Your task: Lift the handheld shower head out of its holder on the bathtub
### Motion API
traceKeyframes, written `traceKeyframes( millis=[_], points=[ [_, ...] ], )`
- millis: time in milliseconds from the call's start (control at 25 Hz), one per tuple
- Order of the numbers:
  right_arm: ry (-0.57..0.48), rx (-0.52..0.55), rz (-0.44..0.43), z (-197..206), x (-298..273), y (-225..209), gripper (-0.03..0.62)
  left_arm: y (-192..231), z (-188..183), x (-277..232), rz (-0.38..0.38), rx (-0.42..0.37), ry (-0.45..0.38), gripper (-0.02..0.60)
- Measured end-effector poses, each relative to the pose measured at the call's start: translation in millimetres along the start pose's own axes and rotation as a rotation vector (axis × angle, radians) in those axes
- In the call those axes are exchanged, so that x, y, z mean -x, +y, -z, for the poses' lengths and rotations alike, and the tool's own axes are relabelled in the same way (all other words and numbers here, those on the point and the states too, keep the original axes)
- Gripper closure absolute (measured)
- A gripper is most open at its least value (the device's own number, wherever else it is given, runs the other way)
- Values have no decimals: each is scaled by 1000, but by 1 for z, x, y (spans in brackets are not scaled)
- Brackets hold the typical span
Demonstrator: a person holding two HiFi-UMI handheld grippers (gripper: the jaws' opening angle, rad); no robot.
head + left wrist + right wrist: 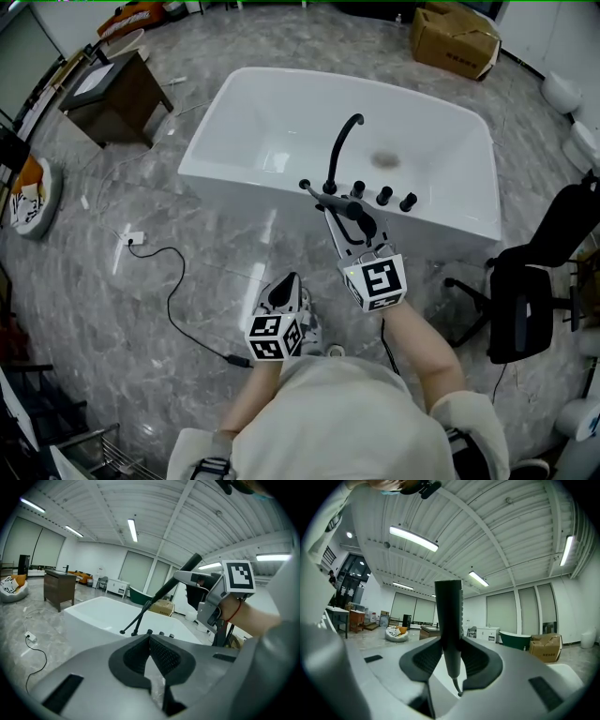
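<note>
A white bathtub (234, 180) stands on the marble floor, with a curved black faucet (339, 150) and three black knobs (383, 195) on its near rim. My right gripper (349, 217) hovers over that rim, shut on the dark handheld shower head (354, 210). In the right gripper view the shower head (449, 616) stands upright between the pads, a thin end hanging below. The left gripper view shows the shower head (180, 573) raised above the tub, with thin dark lines running from it down to the rim. My left gripper (288, 286) hangs nearer me, over the floor, shut (150, 638) and holding nothing.
A black office chair (539, 281) stands right of the tub. A brown cabinet (117, 94) is at the far left and a cardboard box (455, 39) behind the tub. A black cable (173, 281) with a white plug (136, 239) trails over the floor on the left.
</note>
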State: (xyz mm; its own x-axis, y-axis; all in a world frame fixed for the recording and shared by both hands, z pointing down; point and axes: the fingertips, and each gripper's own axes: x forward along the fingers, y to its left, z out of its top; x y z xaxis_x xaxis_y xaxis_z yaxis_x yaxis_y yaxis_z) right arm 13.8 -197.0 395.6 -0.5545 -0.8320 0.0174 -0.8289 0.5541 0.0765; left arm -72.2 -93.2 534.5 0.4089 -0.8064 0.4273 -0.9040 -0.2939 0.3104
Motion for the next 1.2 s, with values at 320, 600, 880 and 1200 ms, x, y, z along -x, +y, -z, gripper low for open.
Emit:
traceKeyframes(
  millis=[320, 600, 880, 1200],
  points=[
    [-85, 10, -1, -36, 53, 13, 456, -22, 5, 20, 11, -21, -25, 560],
    [-153, 6, 0, -61, 100, 22, 456, -32, 9, 38, -1, -30, -57, 561],
    [-192, 5, 20, -77, 144, 28, 456, -42, 16, 57, -11, -43, -69, 560],
    [-243, -33, 25, -91, 190, 36, 456, -55, 24, 73, -6, -65, -84, 561]
  ],
)
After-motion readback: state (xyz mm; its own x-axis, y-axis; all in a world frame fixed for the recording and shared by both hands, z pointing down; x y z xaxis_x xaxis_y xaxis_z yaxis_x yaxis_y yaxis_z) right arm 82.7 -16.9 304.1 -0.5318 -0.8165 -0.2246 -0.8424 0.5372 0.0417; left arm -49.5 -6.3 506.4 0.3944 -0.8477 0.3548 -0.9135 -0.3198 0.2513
